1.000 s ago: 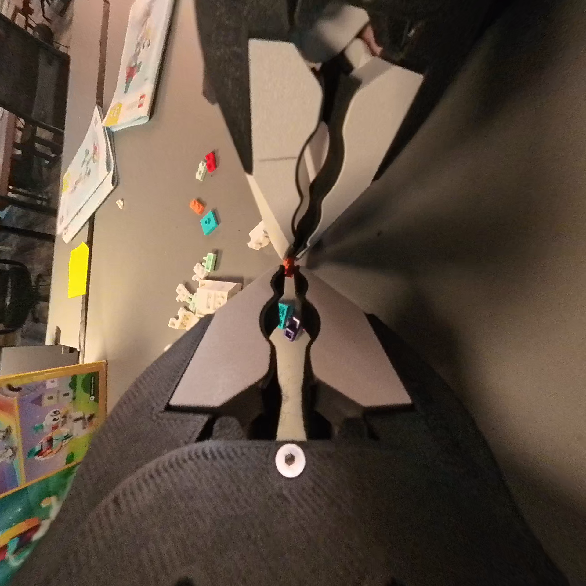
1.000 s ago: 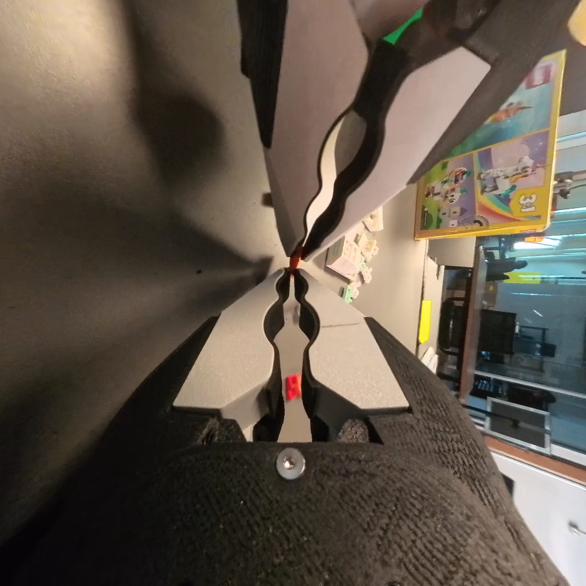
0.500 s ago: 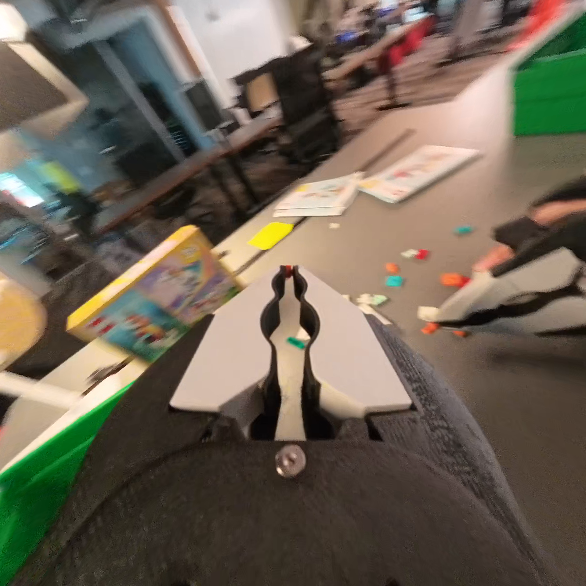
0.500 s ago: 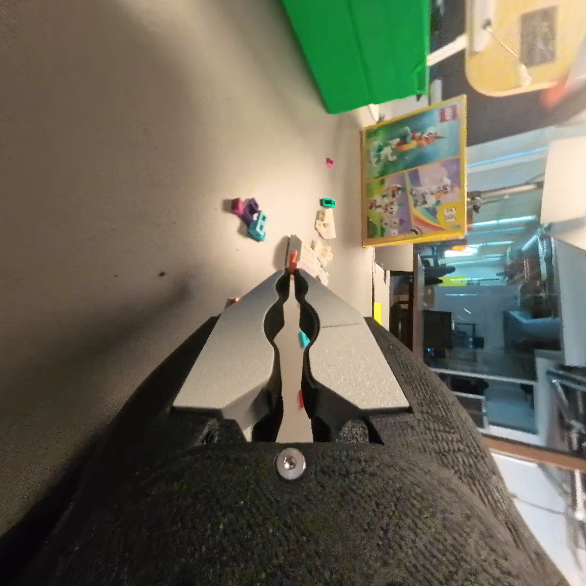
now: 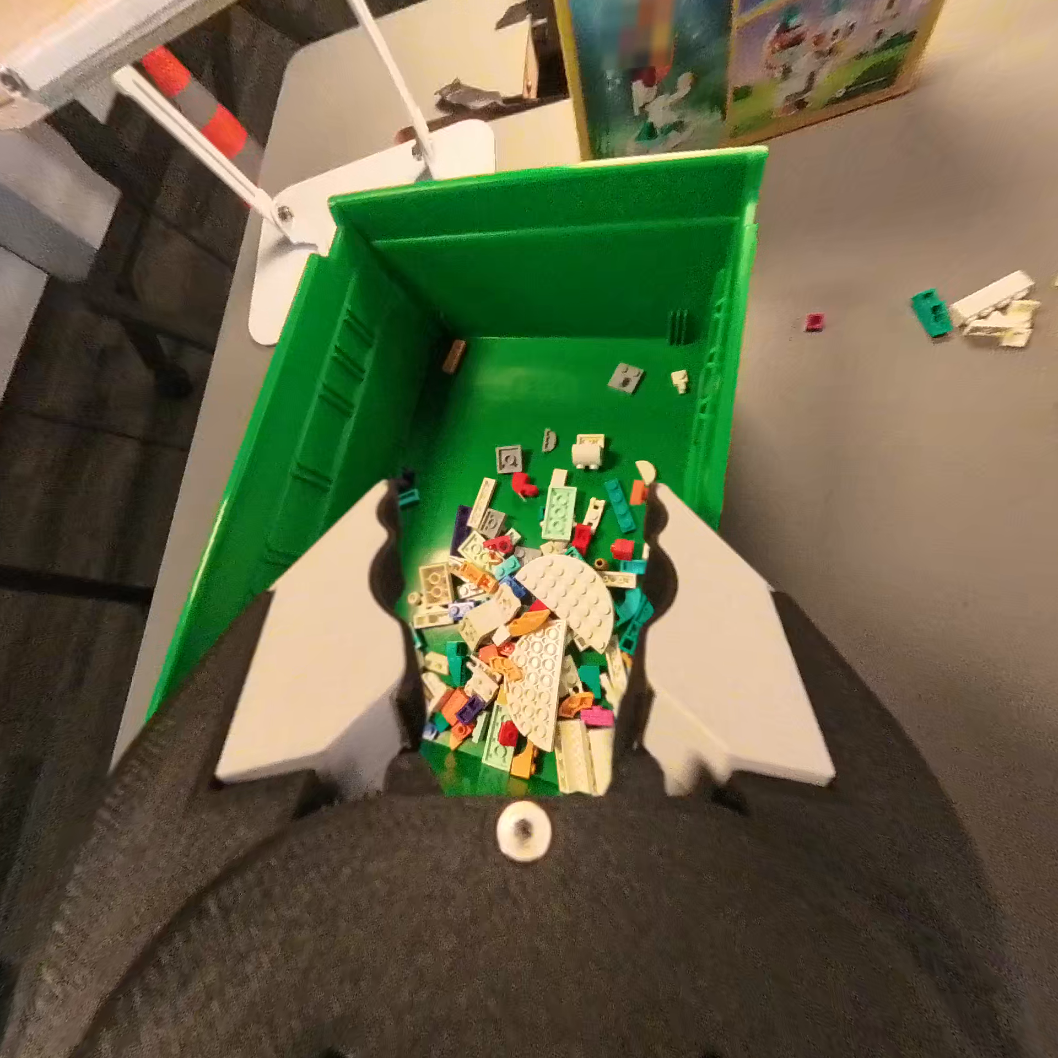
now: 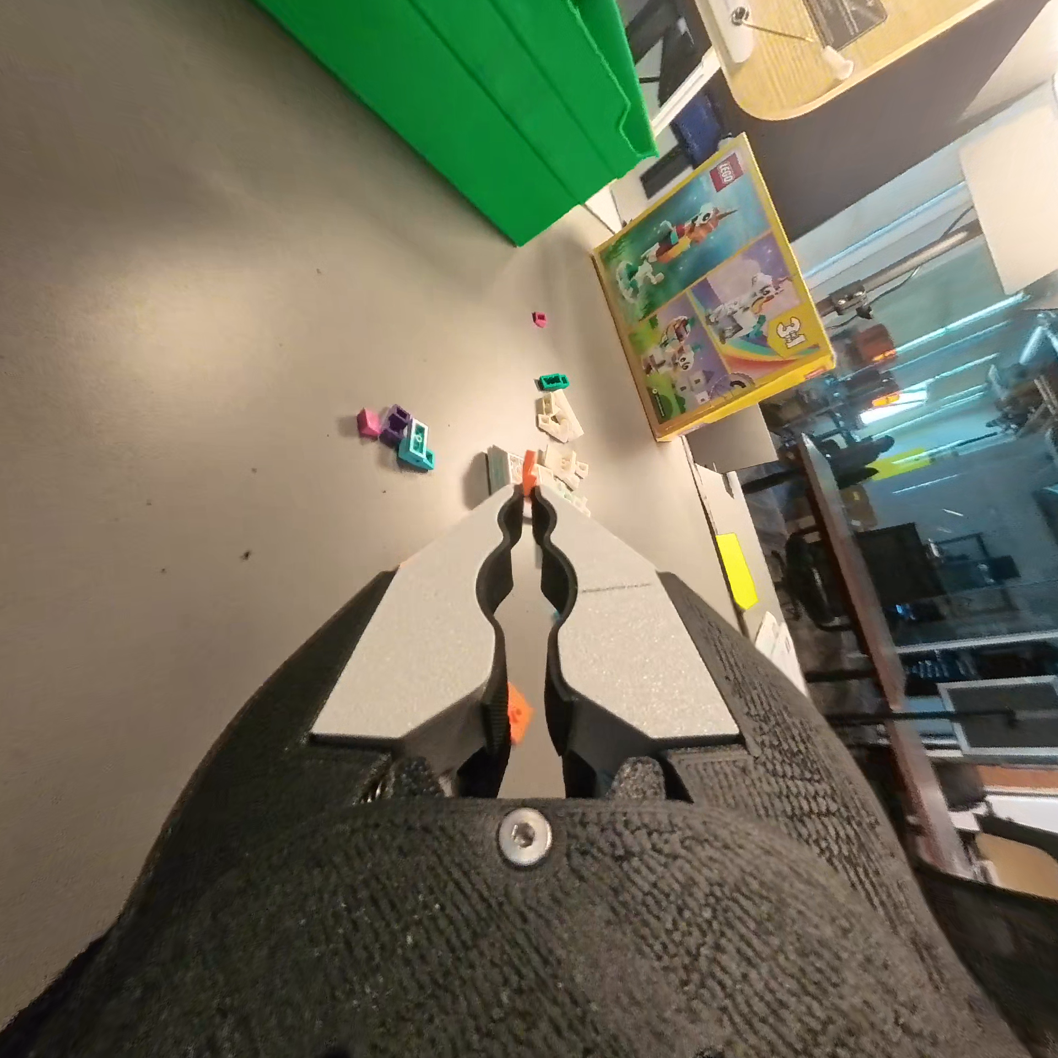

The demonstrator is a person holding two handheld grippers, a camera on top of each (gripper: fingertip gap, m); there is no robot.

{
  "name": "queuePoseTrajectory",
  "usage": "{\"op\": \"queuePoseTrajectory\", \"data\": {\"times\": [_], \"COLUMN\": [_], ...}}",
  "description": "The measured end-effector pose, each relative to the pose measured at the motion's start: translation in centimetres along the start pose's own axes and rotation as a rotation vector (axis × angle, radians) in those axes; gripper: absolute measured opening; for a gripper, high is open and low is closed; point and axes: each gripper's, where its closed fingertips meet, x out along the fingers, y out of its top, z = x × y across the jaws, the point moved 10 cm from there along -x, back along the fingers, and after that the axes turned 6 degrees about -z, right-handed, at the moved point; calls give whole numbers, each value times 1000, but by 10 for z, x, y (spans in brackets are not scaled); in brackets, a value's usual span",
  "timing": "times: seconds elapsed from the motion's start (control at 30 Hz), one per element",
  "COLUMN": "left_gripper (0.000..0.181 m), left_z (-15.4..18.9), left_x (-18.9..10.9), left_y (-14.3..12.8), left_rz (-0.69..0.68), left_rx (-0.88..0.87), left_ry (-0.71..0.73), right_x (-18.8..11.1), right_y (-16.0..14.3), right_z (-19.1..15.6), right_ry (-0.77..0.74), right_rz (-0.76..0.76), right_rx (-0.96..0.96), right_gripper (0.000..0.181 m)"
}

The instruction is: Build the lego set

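My left gripper [image 5: 521, 489] is open and empty, held above a green bin [image 5: 544, 189]. The bin holds a pile of several small coloured bricks [image 5: 532, 635] with white rounded plates on top. A small red piece [image 5: 524, 486] lies on the bin floor between my fingertips. My right gripper [image 6: 528, 495] is shut on a small orange brick [image 6: 529, 474] and holds it above the grey table. Beyond its tips lie white bricks [image 6: 558, 421], and a pink, a purple and a teal brick [image 6: 417, 449] lie to the left. The bin's outer wall [image 6: 458, 114] shows at the top of the right wrist view.
A colourful toy box [image 5: 744, 68] stands behind the bin; it also shows in the right wrist view [image 6: 710, 286]. A white lamp base [image 5: 366, 172] sits at the bin's far left corner. White and teal bricks [image 5: 996, 309] lie on the table to the right. Another orange brick [image 6: 518, 715] lies under my right gripper.
My left gripper left the tip-to-tip meeting with the right one, swung over the green bin and opened; the red piece it held is out of its tips. The right stays shut on the orange brick.
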Motion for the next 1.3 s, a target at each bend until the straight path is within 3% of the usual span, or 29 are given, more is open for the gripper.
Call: {"op": "queuePoseTrajectory", "data": {"times": [0.13, 0.43, 0.57, 0.67, 0.73, 0.8, 0.83, 1.0, 1.2, 1.3], "left_gripper": [82, 98, 96, 84, 69, 44, 44, 28, 8, 7], "left_z": [19, 7, 9, 39, 80, 126, 144, 179, 174, 173], "left_x": [-16, 5, 0, -22, -38, -50, -51, -27, -21, -19], "left_y": [9, 5, 8, 21, 23, 10, 3, -10, -12, -13], "left_rz": [102, -82, -18, 257, 430, 520, 535, 467, 441, 434], "left_rx": [79, 20, 43, 151, 321, 596, 708, 838, 790, 776], "left_ry": [42, 72, 70, -130, -422, -806, -944, -969, -1091, -1115], "right_x": [-2, -4, -4, -7, -8, -10, -11, -17, -20, -21], "right_y": [0, -4, 0, 3, 4, 4, 4, 3, 3, 4], "right_z": [5, 11, 10, 11, 12, 12, 11, 13, 15, 14], "right_ry": [49, 82, 118, 232, 349, 464, 506, 567, 578, 580], "right_rz": [46, 70, 102, 212, 307, 385, 420, 510, 548, 542], "right_rx": [114, 198, 230, 349, 444, 488, 498, 503, 490, 476], "right_gripper": [1, 1, 1, 1, 0, 1, 1, 1, 1, 1]}}
